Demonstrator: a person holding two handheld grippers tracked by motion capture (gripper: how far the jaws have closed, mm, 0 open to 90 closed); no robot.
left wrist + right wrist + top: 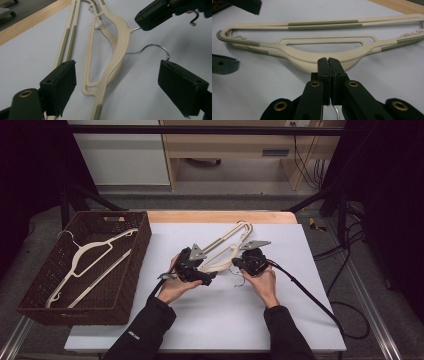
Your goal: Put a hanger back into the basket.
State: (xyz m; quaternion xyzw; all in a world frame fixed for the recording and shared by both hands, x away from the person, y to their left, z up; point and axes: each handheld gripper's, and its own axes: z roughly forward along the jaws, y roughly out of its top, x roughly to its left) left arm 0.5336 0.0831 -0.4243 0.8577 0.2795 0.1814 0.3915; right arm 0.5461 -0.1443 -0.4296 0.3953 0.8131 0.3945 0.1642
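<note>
On the white table [300, 320], the right gripper [328, 61] is clamped on the wire hook of the top cream hanger [317, 56]; the left gripper [117, 82] gapes wide beside the stack.

- Counter [280, 320]: rectangular, with a white top surface; a strip of pale wood [220, 216] shows along its far edge.
- Basket [131, 285]: dark brown wicker, rectangular, with a handle slot in its far wall. It stands at the counter's left side and overhangs the left edge.
- Hangers [231, 242]: cream plastic with grey-green ribbed grip strips, stacked on the white surface near the middle of the counter, toward the far edge. How many are in the stack is unclear. One wire hook [152, 48], silver metal, curves out over the white surface at the near side.
</note>
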